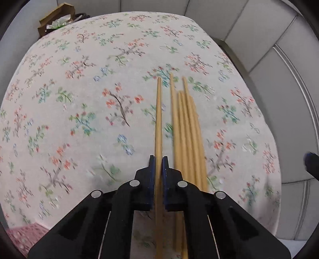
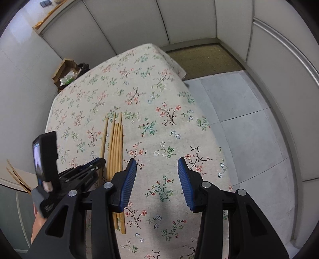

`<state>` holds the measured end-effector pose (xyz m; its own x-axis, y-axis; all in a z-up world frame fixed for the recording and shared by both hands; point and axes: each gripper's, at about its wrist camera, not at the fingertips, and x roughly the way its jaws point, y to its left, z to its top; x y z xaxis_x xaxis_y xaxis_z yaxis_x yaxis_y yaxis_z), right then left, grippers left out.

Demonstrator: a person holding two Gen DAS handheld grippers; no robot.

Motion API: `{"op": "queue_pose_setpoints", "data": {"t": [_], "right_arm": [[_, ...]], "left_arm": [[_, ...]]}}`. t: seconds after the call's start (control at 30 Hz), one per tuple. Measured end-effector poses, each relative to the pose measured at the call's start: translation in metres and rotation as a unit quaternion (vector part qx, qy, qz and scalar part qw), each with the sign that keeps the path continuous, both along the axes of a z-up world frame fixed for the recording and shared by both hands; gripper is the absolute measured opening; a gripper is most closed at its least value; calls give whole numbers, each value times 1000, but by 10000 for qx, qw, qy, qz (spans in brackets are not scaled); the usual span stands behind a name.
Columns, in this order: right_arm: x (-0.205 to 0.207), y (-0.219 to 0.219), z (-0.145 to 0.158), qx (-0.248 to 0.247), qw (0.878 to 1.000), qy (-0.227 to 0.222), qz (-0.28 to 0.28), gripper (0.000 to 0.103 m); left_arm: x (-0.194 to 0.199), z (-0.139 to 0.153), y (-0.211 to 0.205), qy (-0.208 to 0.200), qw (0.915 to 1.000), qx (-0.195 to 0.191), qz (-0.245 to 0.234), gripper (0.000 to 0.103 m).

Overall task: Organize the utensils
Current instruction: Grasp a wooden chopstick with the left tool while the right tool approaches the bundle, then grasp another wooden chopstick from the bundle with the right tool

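My left gripper point(image 1: 159, 162) is shut on a single wooden chopstick point(image 1: 159, 119) that points away from me, just left of a bundle of several chopsticks point(image 1: 187, 129) lying on the floral tablecloth point(image 1: 79, 99). In the right wrist view the left gripper point(image 2: 95, 165) holds that chopstick point(image 2: 104, 135) beside the bundle point(image 2: 116, 145). My right gripper point(image 2: 157, 175) is open and empty above the cloth, to the right of the bundle.
A brown cardboard box point(image 2: 66, 71) with rubbish sits beyond the table's far left corner, also in the left wrist view point(image 1: 56, 19). Grey floor tiles point(image 2: 239, 123) and a mat point(image 2: 203, 57) lie to the right. White panel walls surround the table.
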<state>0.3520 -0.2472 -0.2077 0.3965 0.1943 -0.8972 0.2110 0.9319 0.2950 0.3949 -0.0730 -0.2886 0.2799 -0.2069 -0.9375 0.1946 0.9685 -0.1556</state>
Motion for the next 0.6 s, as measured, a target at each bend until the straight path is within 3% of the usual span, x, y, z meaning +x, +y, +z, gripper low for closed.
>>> {"op": "queue_pose_setpoints", "data": {"t": [0.17, 0.27, 0.43, 0.6], "right_arm": [[12, 20, -23, 300, 9984, 278, 389, 29], [18, 32, -41, 329, 9963, 479, 634, 20], [28, 37, -71, 255, 9944, 857, 563, 17], [37, 45, -79, 359, 9946, 830, 513, 16]], "left_arm": [[-32, 6, -13, 256, 9991, -320, -131, 6], [-46, 26, -11, -31, 9996, -246, -141, 6], [-67, 56, 0, -240, 9986, -460, -41, 6], [-80, 81, 1, -435, 9965, -705, -129, 6]]}}
